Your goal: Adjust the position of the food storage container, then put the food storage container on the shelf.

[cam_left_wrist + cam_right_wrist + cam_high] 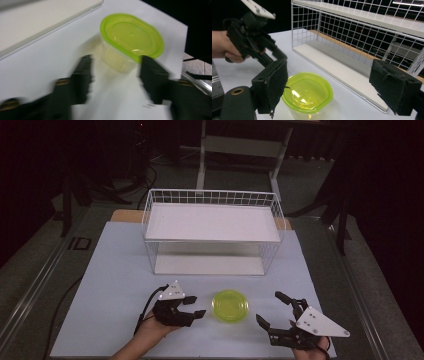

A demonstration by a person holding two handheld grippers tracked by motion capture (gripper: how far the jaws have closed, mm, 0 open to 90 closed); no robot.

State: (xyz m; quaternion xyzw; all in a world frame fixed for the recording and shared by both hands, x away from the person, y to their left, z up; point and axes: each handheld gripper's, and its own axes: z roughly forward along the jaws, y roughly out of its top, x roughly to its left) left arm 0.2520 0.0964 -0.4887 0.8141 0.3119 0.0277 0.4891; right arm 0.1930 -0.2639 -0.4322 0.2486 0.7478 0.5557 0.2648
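A: Noting positions. The left tool [196, 306] is sitting low over the worktop [110, 285], jaws spread wide and holding nothing. The green-lidded container [230, 306] is standing just ahead of its jaws, not touching them.

B: Agreed. In the left gripper view the container [130, 42] is lying beyond the tips, slightly toward the right-hand jaw. The view is blurring, so I cannot tell the exact gap. Right side?

A: The right tool [272, 312] is also gaping, empty. The container is sitting off its left jaw, near but apart. In the right gripper view the container [307, 93] is showing low between the jaws, closer to the left pad.

B: So both tools are flanking it. My judgement: the wide opening is suiting the lid's broad rim, giving room to close round it from either side.

A: Likely. The wire rack [212, 232] is standing beyond both tools, past the container, its open front facing them. The lower shelf [342, 72] is lying bare beyond the right tool's jaws, probably where the container is going.

B: The lid is appearing seated flat, so a side grip should be holding.
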